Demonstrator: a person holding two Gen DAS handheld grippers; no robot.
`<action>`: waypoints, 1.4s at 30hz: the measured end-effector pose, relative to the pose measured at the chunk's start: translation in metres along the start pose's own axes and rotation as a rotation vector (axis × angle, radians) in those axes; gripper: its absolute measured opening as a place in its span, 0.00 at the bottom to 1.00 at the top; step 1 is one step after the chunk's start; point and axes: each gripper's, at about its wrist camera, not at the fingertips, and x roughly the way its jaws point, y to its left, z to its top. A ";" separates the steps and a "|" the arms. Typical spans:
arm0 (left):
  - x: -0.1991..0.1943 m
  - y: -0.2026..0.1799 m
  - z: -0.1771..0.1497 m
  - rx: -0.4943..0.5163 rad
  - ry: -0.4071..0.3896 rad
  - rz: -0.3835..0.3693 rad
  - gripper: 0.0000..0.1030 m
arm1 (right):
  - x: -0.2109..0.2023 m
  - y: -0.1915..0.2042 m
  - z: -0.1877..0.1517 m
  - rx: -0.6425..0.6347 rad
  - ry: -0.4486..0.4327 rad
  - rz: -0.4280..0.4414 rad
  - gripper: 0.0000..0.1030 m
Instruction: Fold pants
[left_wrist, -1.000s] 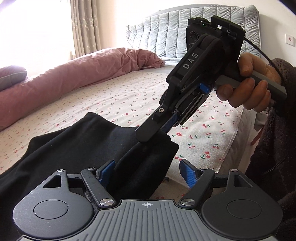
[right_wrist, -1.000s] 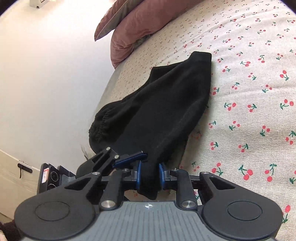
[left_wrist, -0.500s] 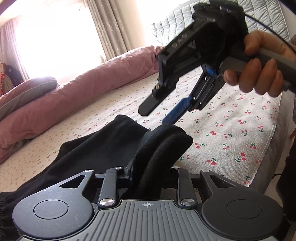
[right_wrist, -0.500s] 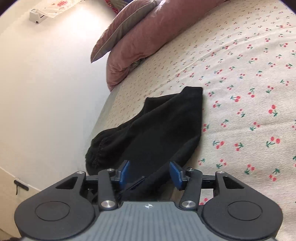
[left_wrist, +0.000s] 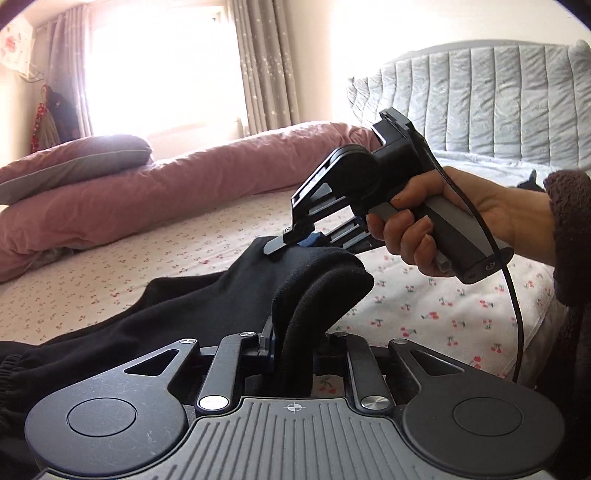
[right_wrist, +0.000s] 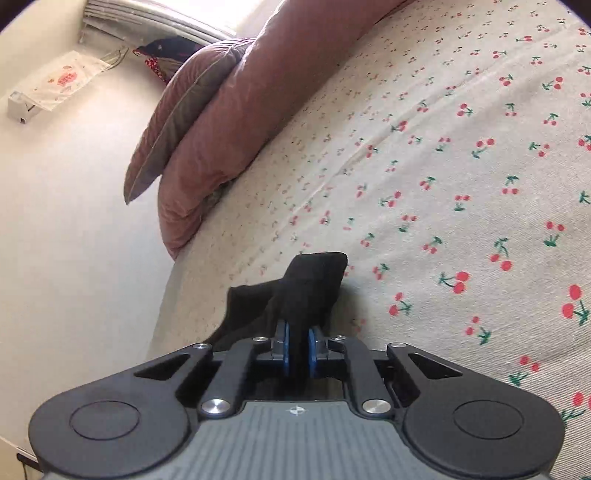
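Left wrist view: left tongs (left_wrist: 293, 354) at 6 o'clock, just closed down and clamped on a raised fold of the black pants (left_wrist: 207, 306); rest of the garment trailing toward 8 o'clock across the cherry-print bed (left_wrist: 443, 306). Right tongs (left_wrist: 295, 242) at centre, carried by a hand (left_wrist: 443, 221) entering from 3 o'clock, nipping the same edge farther along, apparently so both corners lift together. Pink duvet (left_wrist: 147, 206) at 10 o'clock, well apart.

Right wrist view: right tongs (right_wrist: 298, 349) at 6 o'clock, just closed further, narrow, blue pads pressed on a bunch of pants (right_wrist: 314, 284). Fabric standing up off the bed (right_wrist: 443, 166). Judged step: edge gripped, ready to carry over.
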 end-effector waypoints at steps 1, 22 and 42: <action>-0.007 0.009 0.004 -0.039 -0.022 0.009 0.14 | -0.001 0.011 0.002 -0.019 -0.005 0.017 0.10; -0.117 0.210 -0.040 -0.879 -0.164 0.406 0.13 | 0.194 0.240 -0.043 -0.323 0.205 0.096 0.10; -0.146 0.276 -0.075 -0.988 -0.020 0.640 0.57 | 0.272 0.279 -0.084 -0.395 0.269 0.068 0.48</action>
